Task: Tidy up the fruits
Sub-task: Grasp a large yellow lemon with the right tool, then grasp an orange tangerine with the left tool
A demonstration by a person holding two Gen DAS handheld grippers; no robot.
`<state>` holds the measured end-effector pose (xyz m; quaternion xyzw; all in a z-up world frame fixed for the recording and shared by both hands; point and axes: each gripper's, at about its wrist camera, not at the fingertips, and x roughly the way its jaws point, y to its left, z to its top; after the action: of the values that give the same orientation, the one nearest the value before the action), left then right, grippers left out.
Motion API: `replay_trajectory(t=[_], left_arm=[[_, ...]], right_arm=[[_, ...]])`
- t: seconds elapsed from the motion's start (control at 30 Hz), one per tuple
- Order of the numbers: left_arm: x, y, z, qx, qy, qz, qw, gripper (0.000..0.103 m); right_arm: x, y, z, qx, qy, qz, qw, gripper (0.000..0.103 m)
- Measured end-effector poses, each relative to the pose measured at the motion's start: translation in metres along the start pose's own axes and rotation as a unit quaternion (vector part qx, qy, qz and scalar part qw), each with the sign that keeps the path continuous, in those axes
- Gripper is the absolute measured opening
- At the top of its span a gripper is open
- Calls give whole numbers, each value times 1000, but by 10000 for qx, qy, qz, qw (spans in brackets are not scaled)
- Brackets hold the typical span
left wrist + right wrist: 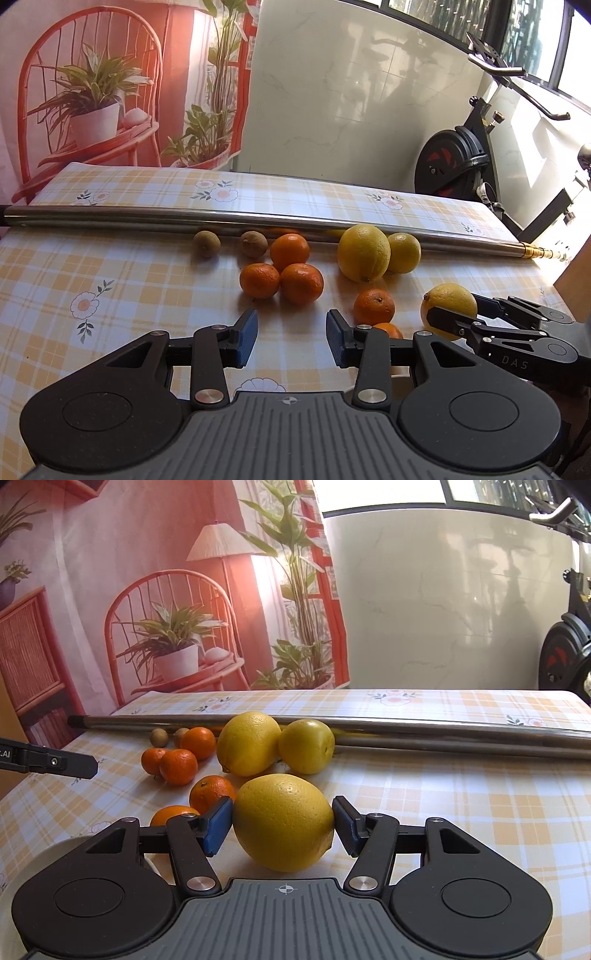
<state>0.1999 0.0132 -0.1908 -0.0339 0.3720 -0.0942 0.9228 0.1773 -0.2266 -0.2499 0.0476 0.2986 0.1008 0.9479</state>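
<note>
Table (110, 280) with checked yellow cloth; on it a metal pole (221, 218), lemons (364, 253), mandarins (290, 252), two small brown fruits (207, 243).

Free room: bare tablecloth (110, 280) at lower left of left wrist view, and at right of right wrist view. Obstacles: steel tube (258, 221) across the back, w/ tangerine cluster (280, 273) and two lemons (369, 254) just in front, centre frame; lone tangerine (373, 306) just right of left gripper (291, 338)
</note>
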Motion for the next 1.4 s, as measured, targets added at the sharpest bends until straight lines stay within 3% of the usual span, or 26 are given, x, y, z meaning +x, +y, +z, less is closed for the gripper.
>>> replay_trajectory(t=[0.17, 0.5, 0.87, 1.4], left_arm=[[11, -13, 9, 215, -104, -191, 9995, 42], [44, -32, 21, 730, -231, 155, 9969, 38], [67, -33, 20, 1120, -31, 390, 9929, 33], [75, -47, 15, 1646, -29, 604, 9845, 37]], right_arm=[[0, 1, -1, 67, -30, 19, 10000, 55], [-5, -1, -4, 82, -138, -89, 9998, 55], [-5, 0, -5, 42, -125, -78, 9999, 55], [-5, 0, -4, 39, -124, -57, 9999, 55]])
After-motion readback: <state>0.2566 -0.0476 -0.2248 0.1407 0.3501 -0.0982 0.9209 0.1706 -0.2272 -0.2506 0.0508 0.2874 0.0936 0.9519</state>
